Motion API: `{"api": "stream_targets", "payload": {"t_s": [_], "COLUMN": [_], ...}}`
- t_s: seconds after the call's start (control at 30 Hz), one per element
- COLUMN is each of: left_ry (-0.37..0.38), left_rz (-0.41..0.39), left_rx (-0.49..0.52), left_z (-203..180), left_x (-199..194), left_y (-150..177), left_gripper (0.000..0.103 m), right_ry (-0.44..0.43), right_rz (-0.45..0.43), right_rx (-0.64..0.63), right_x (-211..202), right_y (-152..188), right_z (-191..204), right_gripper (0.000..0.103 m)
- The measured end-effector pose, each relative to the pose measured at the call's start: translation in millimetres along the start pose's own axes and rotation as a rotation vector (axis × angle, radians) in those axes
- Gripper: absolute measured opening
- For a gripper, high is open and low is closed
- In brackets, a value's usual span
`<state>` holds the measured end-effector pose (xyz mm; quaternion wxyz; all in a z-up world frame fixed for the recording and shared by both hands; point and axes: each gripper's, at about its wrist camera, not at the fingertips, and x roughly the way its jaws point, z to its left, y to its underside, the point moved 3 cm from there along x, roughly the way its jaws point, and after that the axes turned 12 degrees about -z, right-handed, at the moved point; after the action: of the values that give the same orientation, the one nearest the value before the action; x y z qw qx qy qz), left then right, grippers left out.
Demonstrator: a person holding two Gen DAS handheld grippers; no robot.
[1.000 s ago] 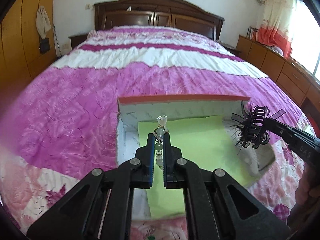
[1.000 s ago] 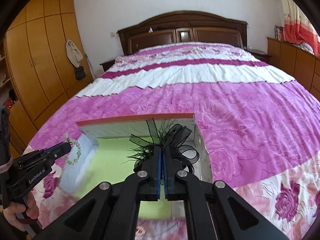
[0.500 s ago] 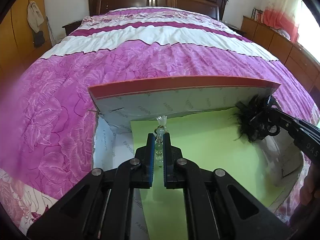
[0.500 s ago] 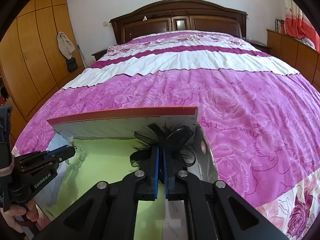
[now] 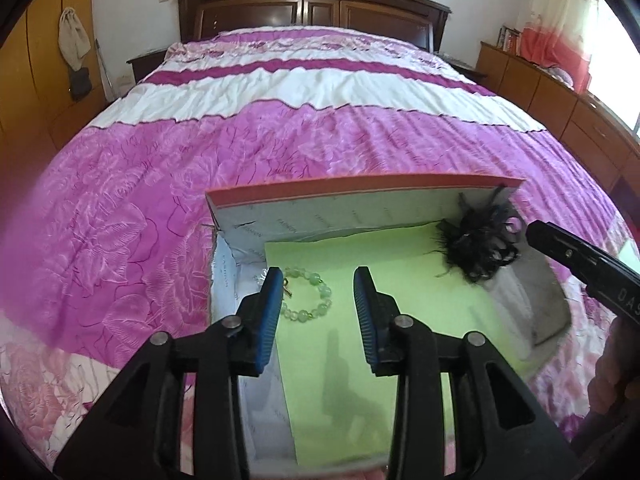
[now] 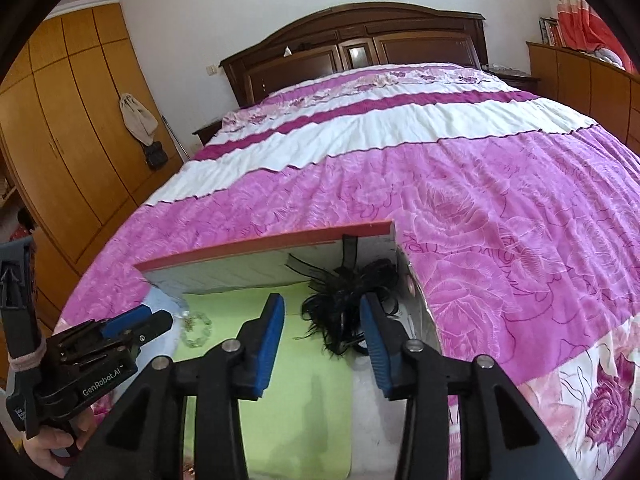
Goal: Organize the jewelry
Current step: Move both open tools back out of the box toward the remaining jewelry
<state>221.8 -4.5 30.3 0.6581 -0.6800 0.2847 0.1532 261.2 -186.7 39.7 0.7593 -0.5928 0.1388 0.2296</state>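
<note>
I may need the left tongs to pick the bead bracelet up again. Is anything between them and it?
Nothing visible does. The left tongs stand open right above the bead bracelet, which lies on the green sheet in the box; the black feather clip sits far right.

the room was bright with daylight, coming through the window (image 5: 624, 92) behind the red curtain (image 5: 548, 46) on the right, where the glass blew out to plain white. the green paper (image 5: 400, 280) carried soft shadows of the gripper fingers. both fisheye views bent the bed (image 6: 440, 168) and wardrobe (image 6: 68, 120) into curves, with black vignette at the corners. the left edge of the left view smeared into a pink blur.
</note>
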Motion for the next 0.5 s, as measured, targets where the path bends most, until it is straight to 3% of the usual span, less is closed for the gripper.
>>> {"api": "stream_targets", "payload": {"t_s": [0.5], "left_ry": [0.025], "left_rz": [-0.049], "left_rx": [-0.012], "left_z": [1], "left_x": [-83], "left_y": [11], "left_gripper": [0.031], "right_ry": [0.005], "right_rz": [0.021], "right_rx": [0.030], "right_x": [-87], "right_y": [16], "right_z": [1], "right_gripper": [0.046]}}
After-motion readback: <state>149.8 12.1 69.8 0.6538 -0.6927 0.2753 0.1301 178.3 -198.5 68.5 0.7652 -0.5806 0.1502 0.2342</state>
